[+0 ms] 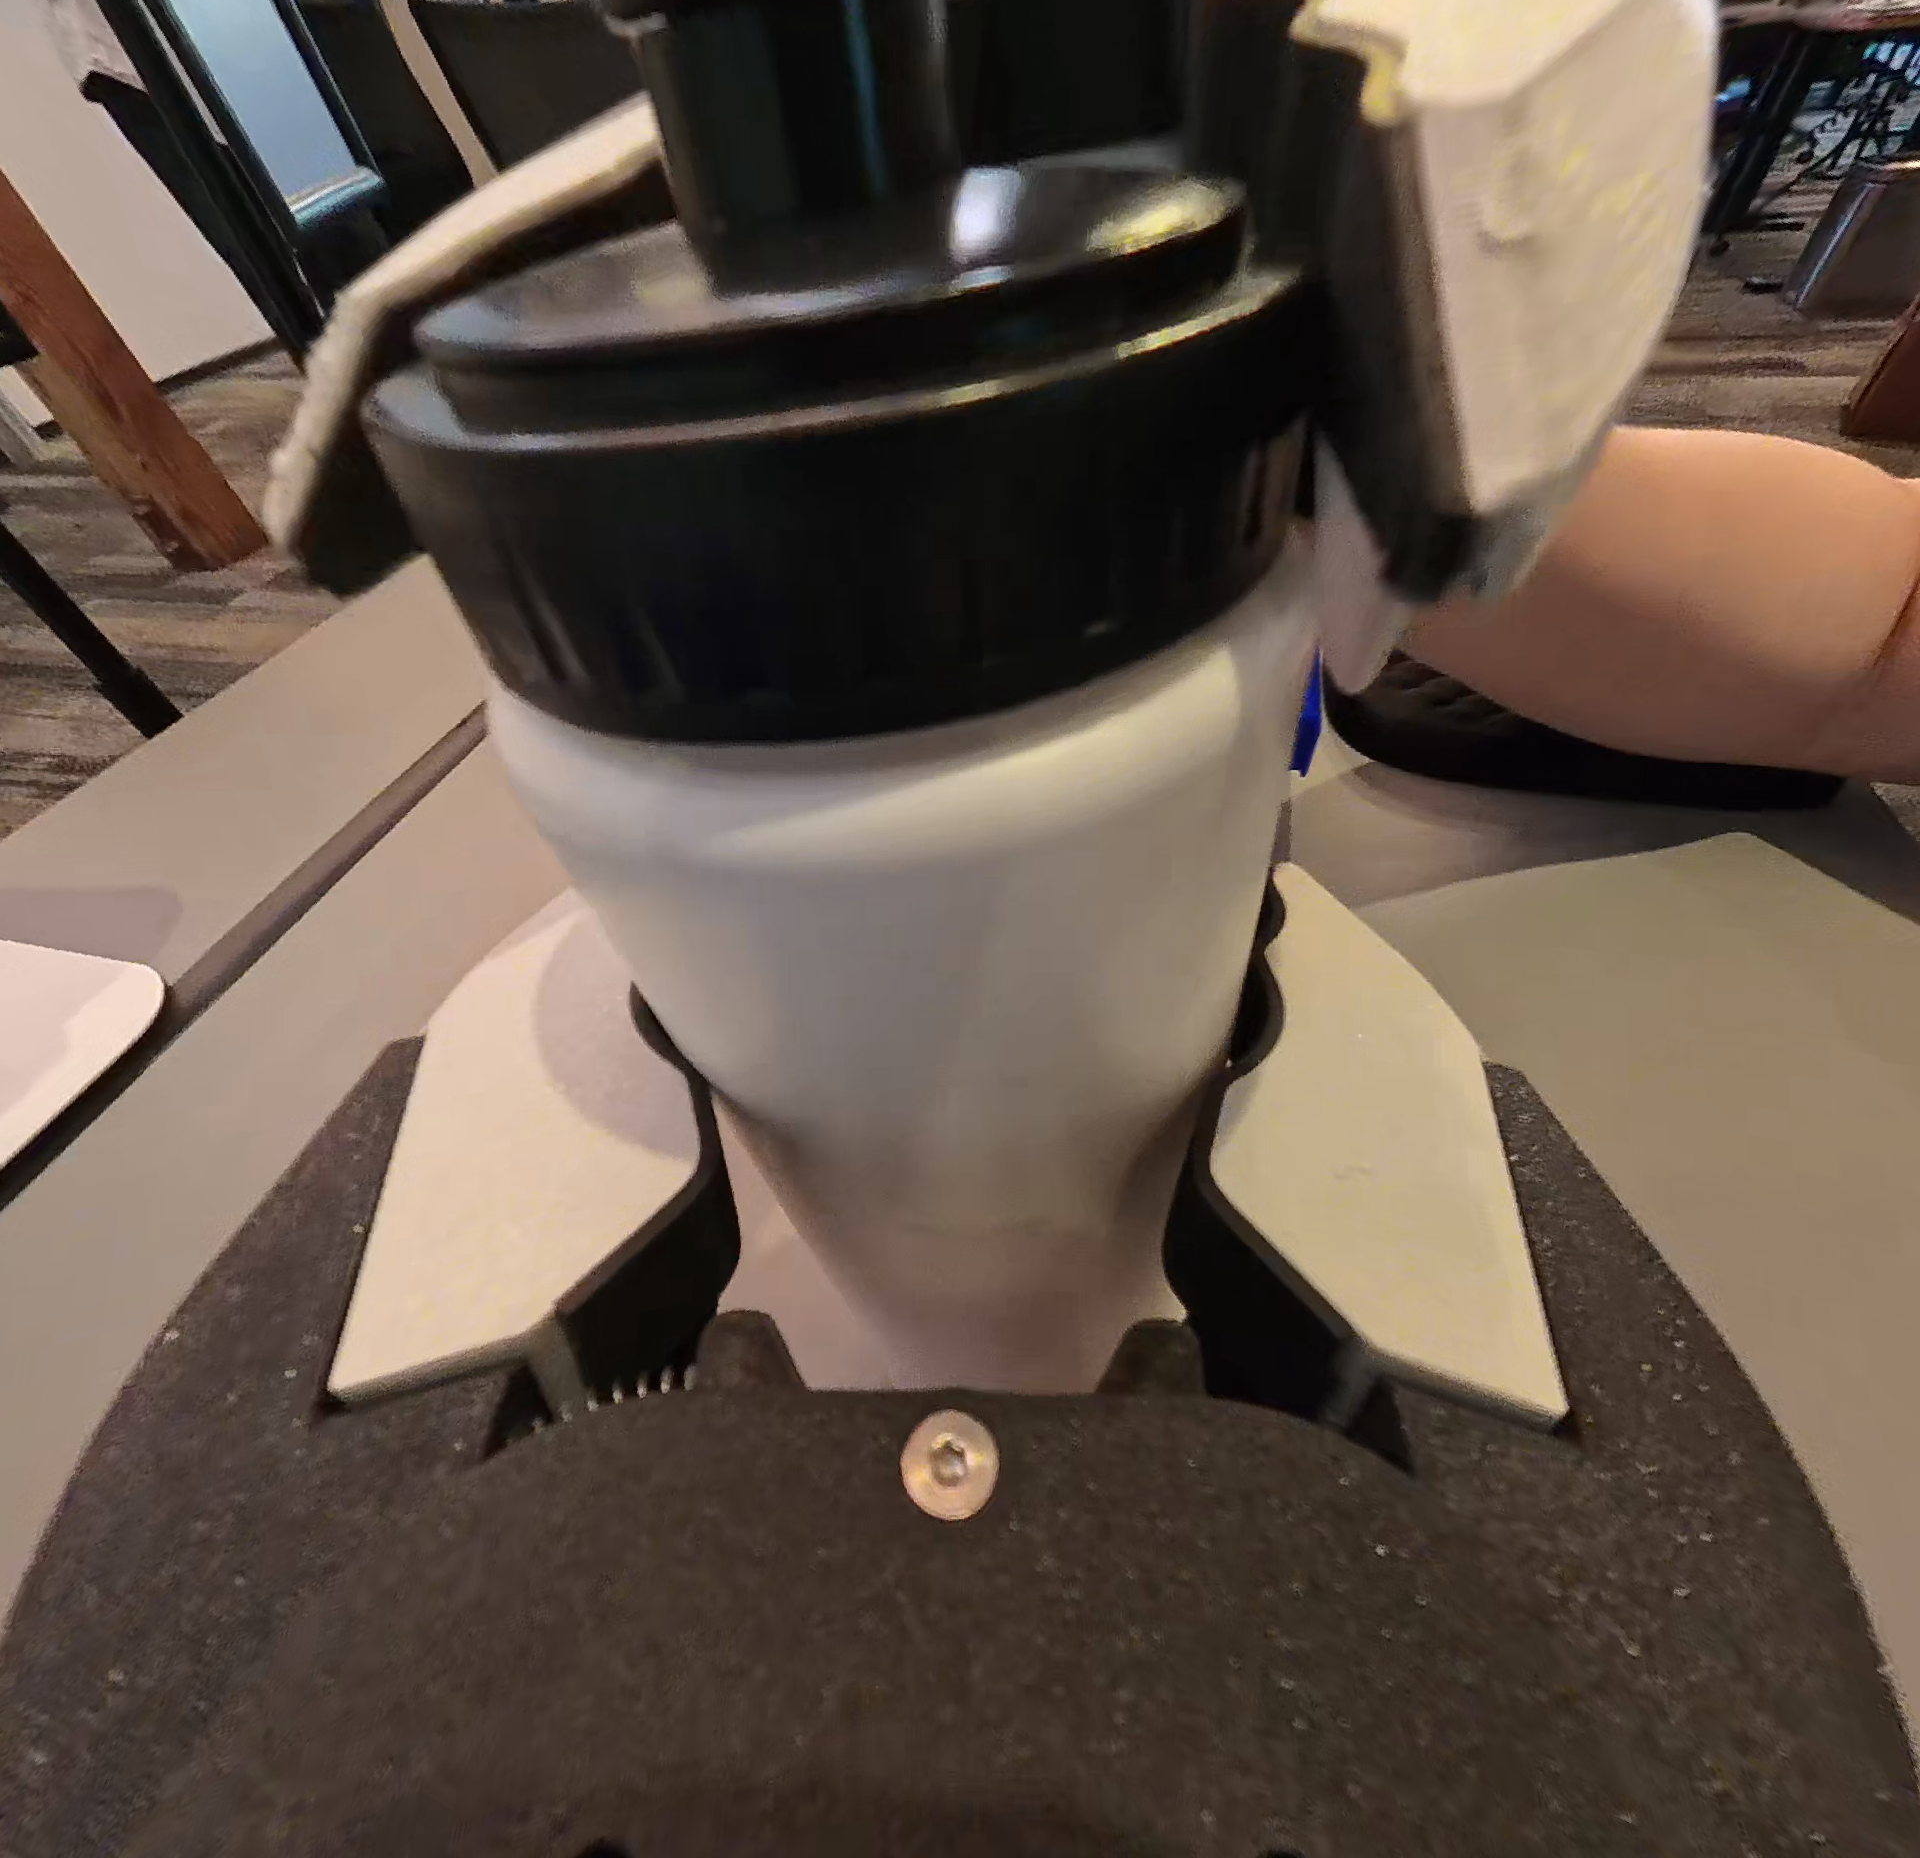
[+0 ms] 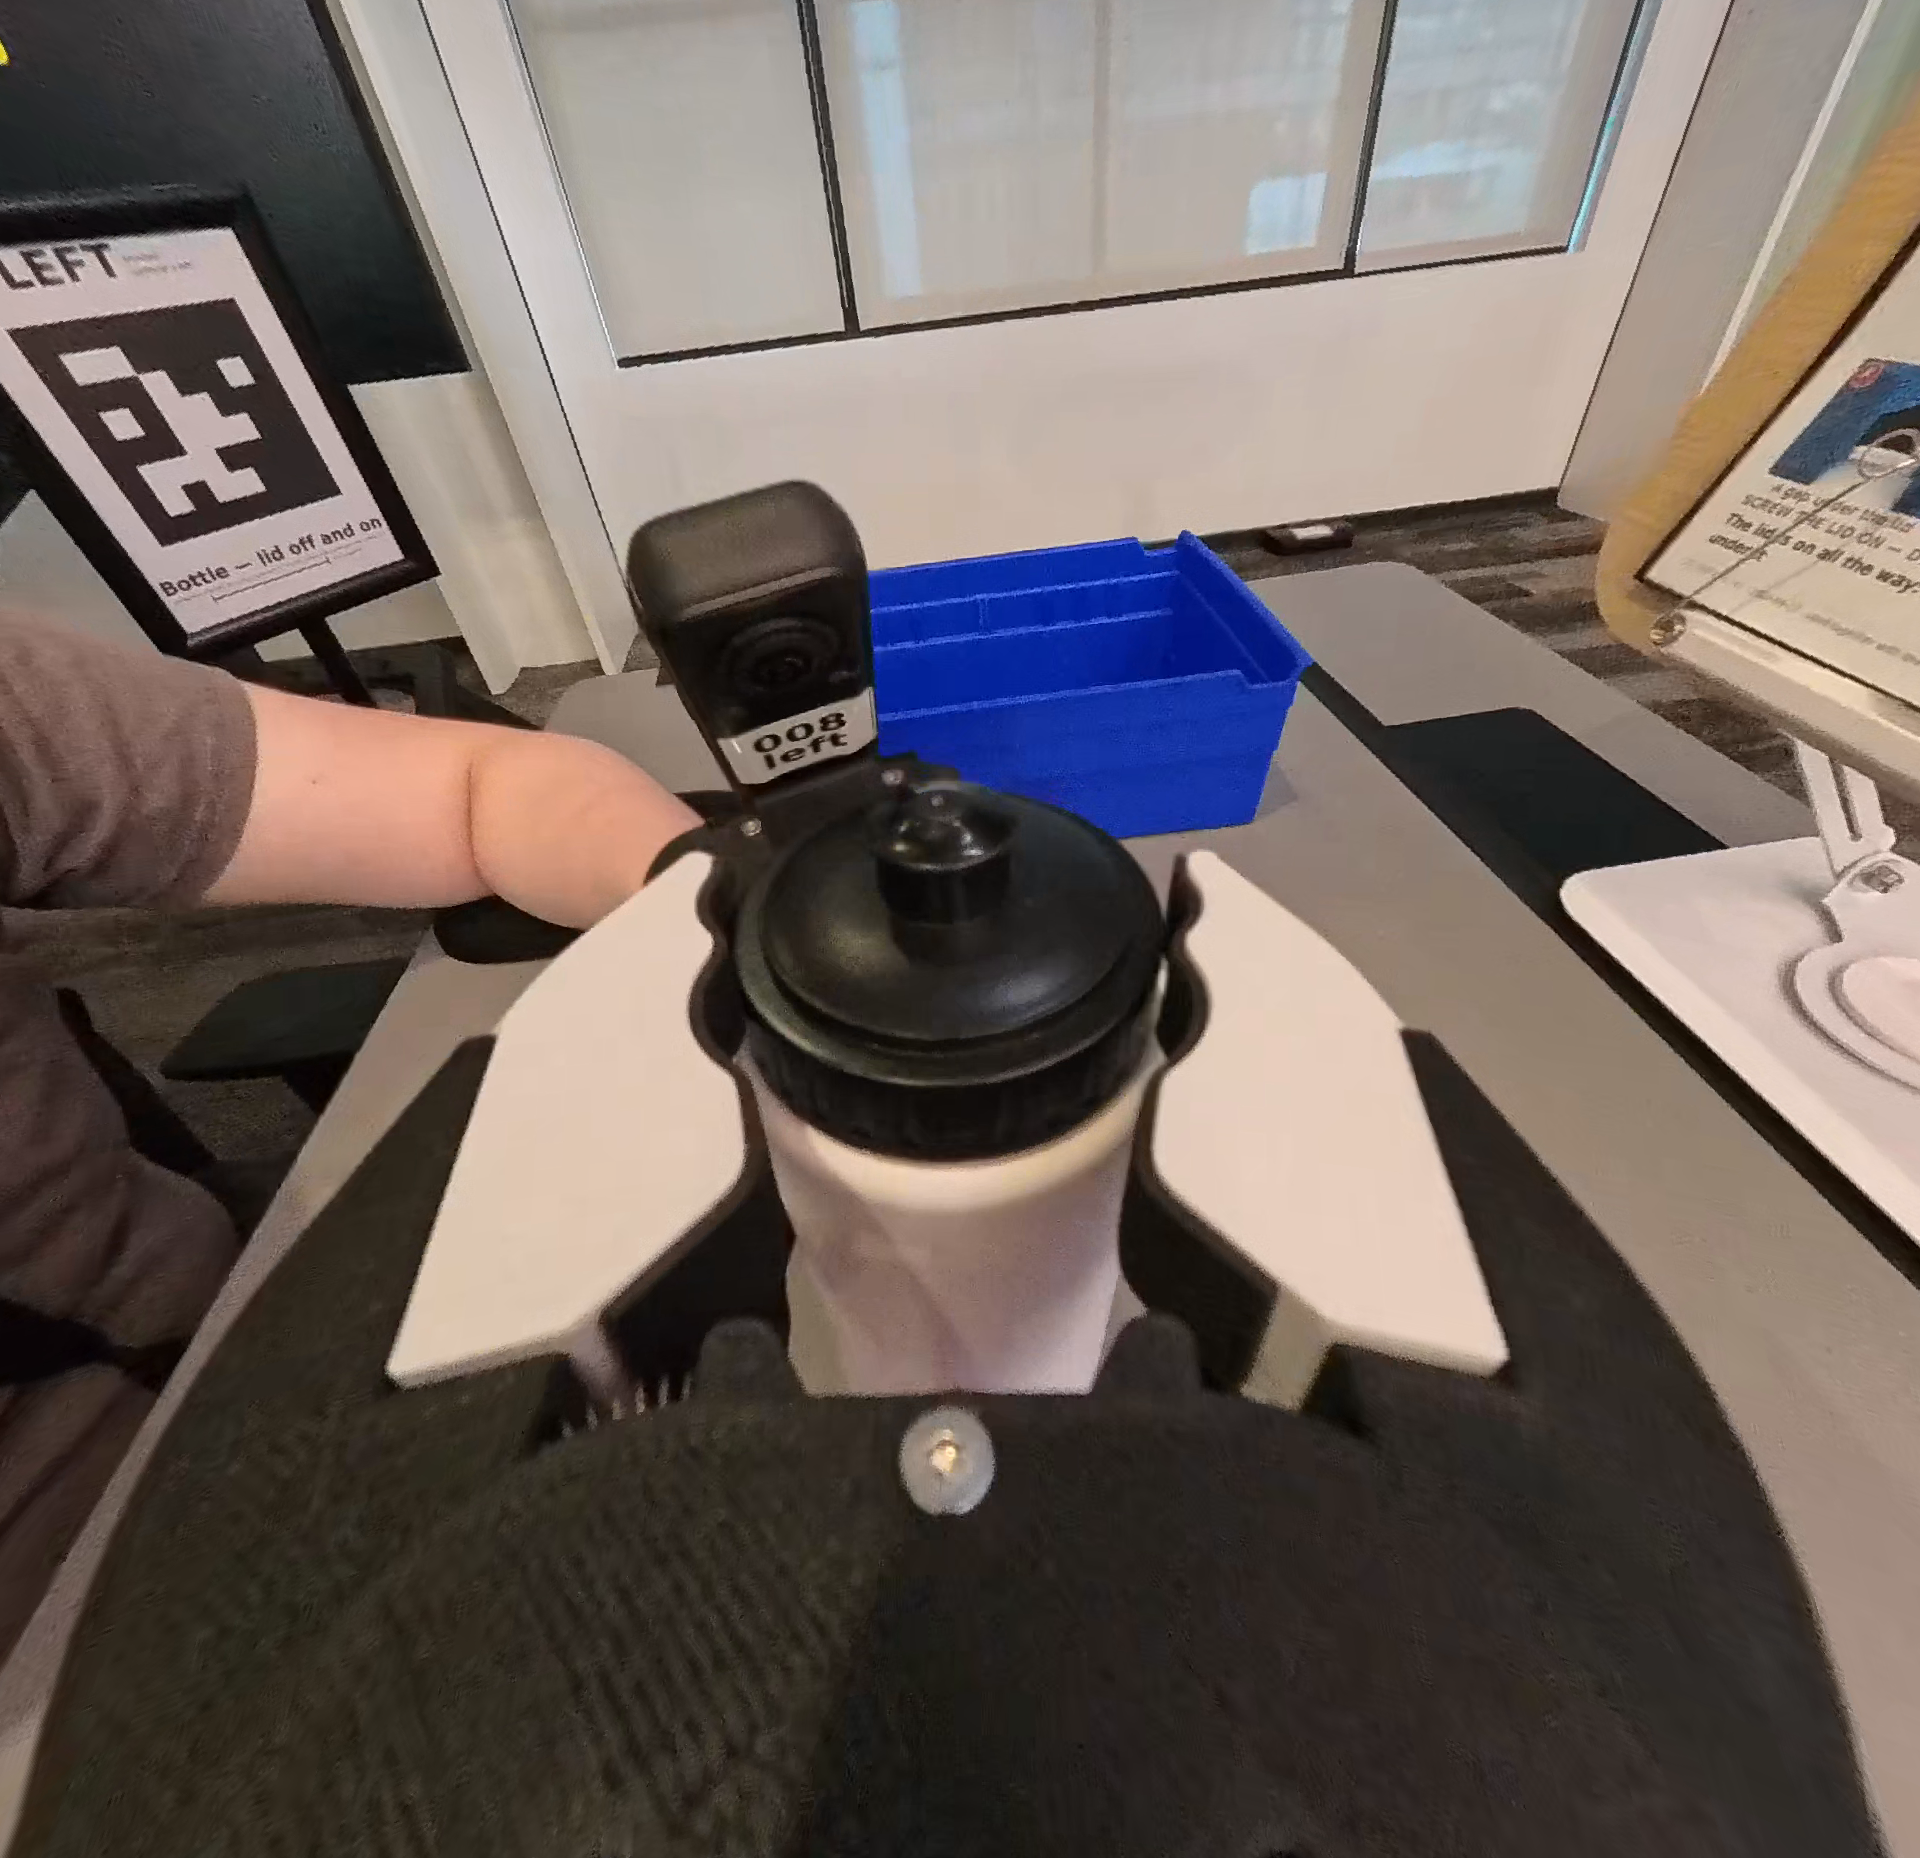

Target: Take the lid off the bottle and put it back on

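Note:
A white bottle point(image 1: 935, 925) stands upright over the grey table point(image 1: 260, 790). Its black ribbed lid point(image 1: 852, 541), with a spout on top, sits on the bottle's top. My left gripper point(image 1: 956, 977) is shut on the bottle's lower body. My right gripper point(image 2: 951, 935) is shut on the lid point(image 2: 956, 1019), one white finger on each side. Its fingers point(image 1: 1538, 250) show at the lid's sides in the left wrist view. The bottle's body point(image 2: 935, 1247) shows below the lid in the right wrist view. The left gripper's camera housing point(image 2: 758, 634) shows behind the bottle; its fingers are hidden there.
A blue bin point(image 2: 1081, 686) stands at the table's far end. A framed marker sign point(image 2: 197, 426) stands at the left. A white stand with an instruction sheet point(image 2: 1745, 956) is at the right. A person's forearm point(image 1: 1662, 603) rests at the right. A white sheet point(image 1: 62, 1029) lies at the left.

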`<state>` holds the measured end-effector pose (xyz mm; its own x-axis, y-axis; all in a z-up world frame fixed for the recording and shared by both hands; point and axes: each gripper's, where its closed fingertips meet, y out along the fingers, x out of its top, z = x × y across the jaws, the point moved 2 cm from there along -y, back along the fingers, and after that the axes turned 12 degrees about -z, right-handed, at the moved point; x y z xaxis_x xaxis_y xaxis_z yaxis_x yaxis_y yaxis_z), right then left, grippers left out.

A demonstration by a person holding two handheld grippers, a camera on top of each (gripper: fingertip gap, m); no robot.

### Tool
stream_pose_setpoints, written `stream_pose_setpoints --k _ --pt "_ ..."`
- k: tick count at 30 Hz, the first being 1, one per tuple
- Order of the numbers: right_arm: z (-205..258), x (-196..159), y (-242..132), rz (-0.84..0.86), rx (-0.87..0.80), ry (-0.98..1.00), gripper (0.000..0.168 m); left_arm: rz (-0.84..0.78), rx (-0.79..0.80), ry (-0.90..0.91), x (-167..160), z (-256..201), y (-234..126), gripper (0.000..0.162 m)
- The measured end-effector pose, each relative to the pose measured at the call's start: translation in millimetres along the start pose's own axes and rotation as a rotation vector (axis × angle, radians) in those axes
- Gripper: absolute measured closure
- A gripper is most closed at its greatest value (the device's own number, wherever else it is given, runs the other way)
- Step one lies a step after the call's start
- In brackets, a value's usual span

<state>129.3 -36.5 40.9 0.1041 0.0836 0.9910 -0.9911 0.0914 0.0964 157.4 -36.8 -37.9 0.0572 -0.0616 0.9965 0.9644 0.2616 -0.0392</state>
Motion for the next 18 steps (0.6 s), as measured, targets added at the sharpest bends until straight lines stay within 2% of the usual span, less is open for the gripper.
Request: stream_pose_setpoints --k 5,14,18 --pt "1.2 4.3 -6.3 0.042 -0.009 -0.016 0.080 -0.027 -0.018 0.002 -2.2 -3.4 0.0 0.059" --pt "7.6 -4.2 -13.6 0.121 0.066 -0.042 0.081 -0.046 -0.040 -0.035 -3.7 -5.6 -0.1 0.060" --pt "7.0 -5.5 -9.7 0.100 0.056 -0.078 0.093 -0.041 -0.045 -0.038 -4.0 -6.1 -0.2 0.061"
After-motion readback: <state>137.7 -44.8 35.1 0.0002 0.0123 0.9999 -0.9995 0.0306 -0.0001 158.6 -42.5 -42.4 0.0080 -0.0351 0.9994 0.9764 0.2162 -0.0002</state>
